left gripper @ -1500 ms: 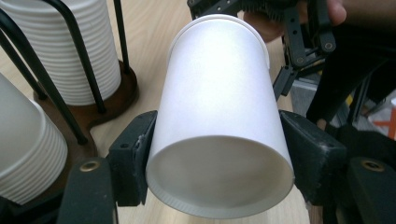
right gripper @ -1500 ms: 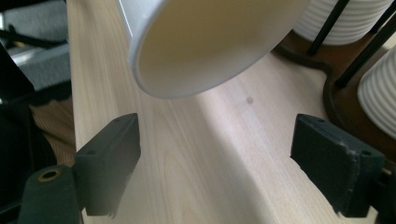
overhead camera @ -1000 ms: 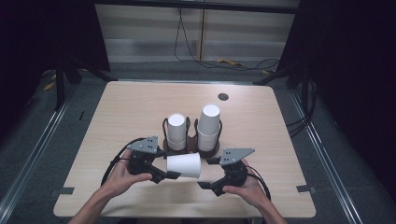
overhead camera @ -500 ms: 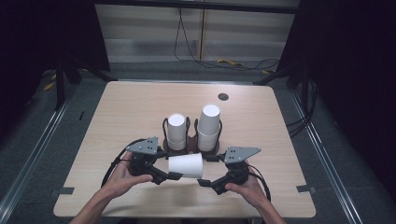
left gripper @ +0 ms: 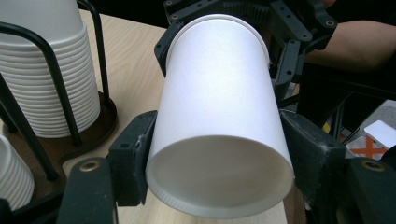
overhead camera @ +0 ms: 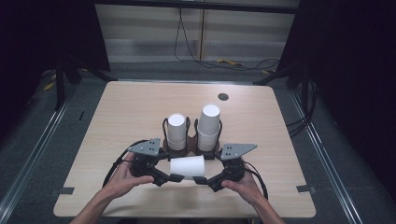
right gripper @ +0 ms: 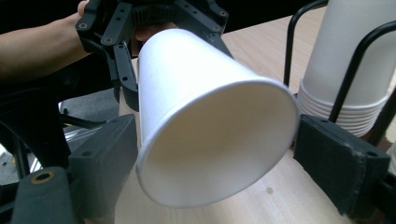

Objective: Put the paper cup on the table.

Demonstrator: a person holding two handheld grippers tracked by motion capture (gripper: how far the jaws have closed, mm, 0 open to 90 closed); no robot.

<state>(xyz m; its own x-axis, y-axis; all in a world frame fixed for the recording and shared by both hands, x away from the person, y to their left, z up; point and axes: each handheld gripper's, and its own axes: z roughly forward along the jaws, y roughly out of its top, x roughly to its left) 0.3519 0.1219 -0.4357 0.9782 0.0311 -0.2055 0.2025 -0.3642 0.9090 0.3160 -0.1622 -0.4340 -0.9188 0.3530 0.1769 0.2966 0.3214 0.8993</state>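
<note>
A white paper cup (overhead camera: pixel 187 167) lies on its side, held level just above the table between both grippers. My left gripper (overhead camera: pixel 173 168) is shut on its left end, and in the left gripper view the pads (left gripper: pixel 135 158) press both sides of the cup (left gripper: pixel 219 116). My right gripper (overhead camera: pixel 201 169) is shut on the other end, its jaws standing against either side of the cup (right gripper: pixel 210 130). Each gripper view has the opposite gripper behind the cup.
Just behind the cup stands a dark rack (overhead camera: pixel 191 145) with black wire holders and two stacks of white cups, a shorter one (overhead camera: pixel 176 133) and a taller one (overhead camera: pixel 209 123). The wooden table (overhead camera: pixel 130 107) has a small round grommet (overhead camera: pixel 223 97) near its far edge.
</note>
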